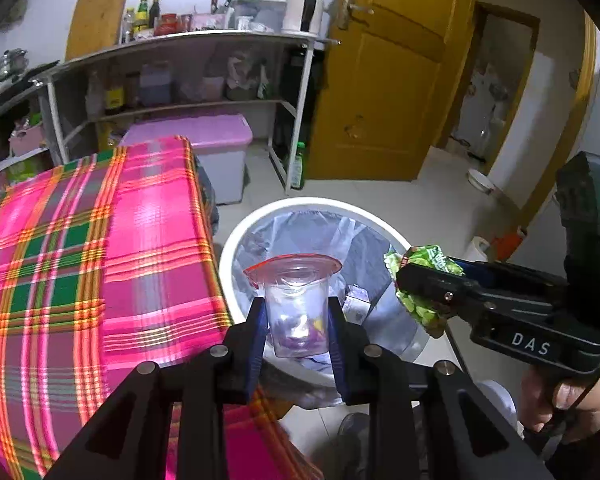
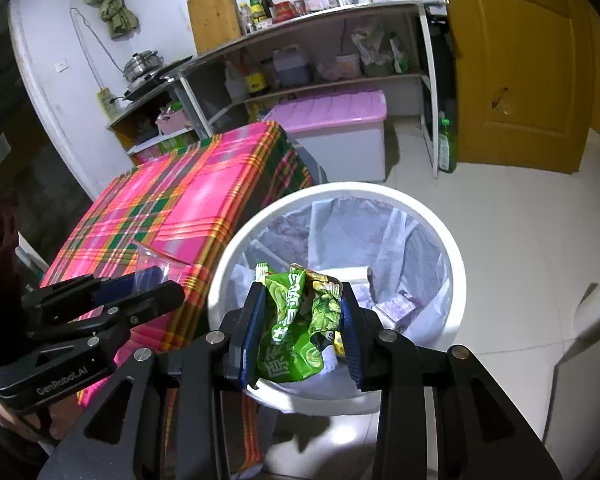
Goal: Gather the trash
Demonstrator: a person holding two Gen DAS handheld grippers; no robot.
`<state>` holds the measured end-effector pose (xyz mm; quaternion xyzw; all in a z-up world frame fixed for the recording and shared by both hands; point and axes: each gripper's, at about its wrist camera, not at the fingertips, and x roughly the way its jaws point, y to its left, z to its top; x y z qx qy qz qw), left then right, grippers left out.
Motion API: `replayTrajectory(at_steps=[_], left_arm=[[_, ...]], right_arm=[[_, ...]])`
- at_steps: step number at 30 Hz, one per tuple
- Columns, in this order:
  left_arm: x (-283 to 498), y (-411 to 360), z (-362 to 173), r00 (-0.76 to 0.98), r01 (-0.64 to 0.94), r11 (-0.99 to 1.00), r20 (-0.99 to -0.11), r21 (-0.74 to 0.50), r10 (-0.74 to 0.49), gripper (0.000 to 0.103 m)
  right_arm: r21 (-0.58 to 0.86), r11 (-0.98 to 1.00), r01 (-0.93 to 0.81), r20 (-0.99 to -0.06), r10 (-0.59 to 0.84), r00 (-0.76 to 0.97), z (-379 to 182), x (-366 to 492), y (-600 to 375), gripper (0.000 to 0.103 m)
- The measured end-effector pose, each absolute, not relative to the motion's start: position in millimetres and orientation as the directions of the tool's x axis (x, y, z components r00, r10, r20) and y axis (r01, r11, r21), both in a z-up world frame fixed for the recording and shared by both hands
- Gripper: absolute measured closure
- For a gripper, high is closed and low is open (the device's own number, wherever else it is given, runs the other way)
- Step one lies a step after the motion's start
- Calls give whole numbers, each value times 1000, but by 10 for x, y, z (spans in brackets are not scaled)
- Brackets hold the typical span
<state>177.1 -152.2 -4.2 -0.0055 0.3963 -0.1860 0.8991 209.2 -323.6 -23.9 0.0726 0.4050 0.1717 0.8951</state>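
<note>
left gripper (image 1: 296, 316): was pinching a clear plastic cup (image 1: 296, 300) upright, hanging over the near rim of the white bin (image 1: 236, 240)
right gripper (image 2: 300, 320): squeezed shut on a crumpled green snack wrapper (image 2: 296, 328), also above the bin's near edge
bin: lined, already had some scraps in it, sitting right beside the plaid-covered table (image 1: 80, 240)
what could go wrong: honestly both were near the rim, so letting go now could bounce the cup off the edge onto the floor; the wrapper's light and might stick to a pad

**Open bin mouth, table edge at one side**

The white bin (image 2: 236, 256) gapes unobstructed from above; the plaid-covered table (image 2: 172, 216) crowds its left rim; bare floor tiles (image 2: 512, 240) lie clear to the right; packaging (image 2: 400, 304) sits low inside.
</note>
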Motion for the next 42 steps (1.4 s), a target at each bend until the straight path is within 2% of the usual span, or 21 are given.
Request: replayTrajectory(at_steps=[11, 18, 27, 42], left_arm=[[2097, -1643, -294, 556, 349, 922, -755, -167, -348, 74], [2262, -1692, -460, 513, 343, 921, -784, -186, -349, 74], [2318, -1671, -499, 495, 333, 917, -787, -219, -368, 68], [1860, -1450, -147, 576, 326, 923, -731, -206, -366, 68]], right_arm=[[298, 936, -187, -746, 351, 566, -529, 2327, -3374, 63], [289, 940, -179, -759, 339, 556, -619, 2402, -3393, 50], [282, 941, -188, -756, 339, 560, -591, 2388, -3372, 50], [237, 948, -215, -715, 320, 622, -181, 1912, -3187, 49]])
